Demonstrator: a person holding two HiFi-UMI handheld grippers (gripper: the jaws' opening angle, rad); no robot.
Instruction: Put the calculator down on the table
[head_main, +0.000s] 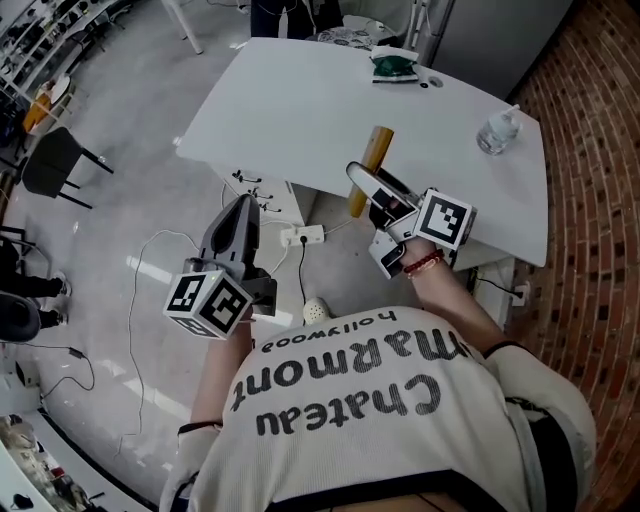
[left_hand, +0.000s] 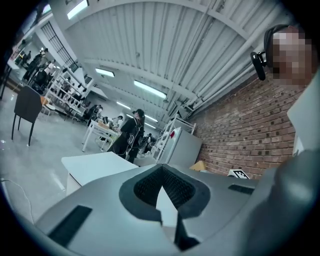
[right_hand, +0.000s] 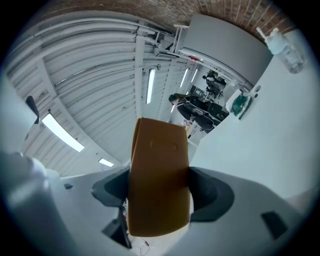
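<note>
Your right tongs (right_hand: 160, 195) are clenched on the calculator (right_hand: 159, 150): the two dark pads press on its long sides, and its plain orange back faces the camera. In the head view the right tongs (head_main: 368, 188) hold it on edge, standing tall rather than flat, at the near edge of the white table (head_main: 320, 110). The calculator (head_main: 370, 160) is in the air and rests on nothing yet. Your left tongs (left_hand: 162, 172) are pressed tip to tip with nothing between them, and they hang low at your left side, well apart from the table.

The step in hand looks like the carry to the tabletop. Bring the calculator further in, over the bare middle of the table, so that it cannot tip off the near edge. Keep it away from the clear bottle (head_main: 497, 130) at the far right and the green thing (head_main: 393, 67) at the far end. Roll your wrist so that the broad face lies level, then lower it until it rests on the tabletop. Only then let the pads go; letting go while it stands on edge would probably let it topple or slide.
</note>
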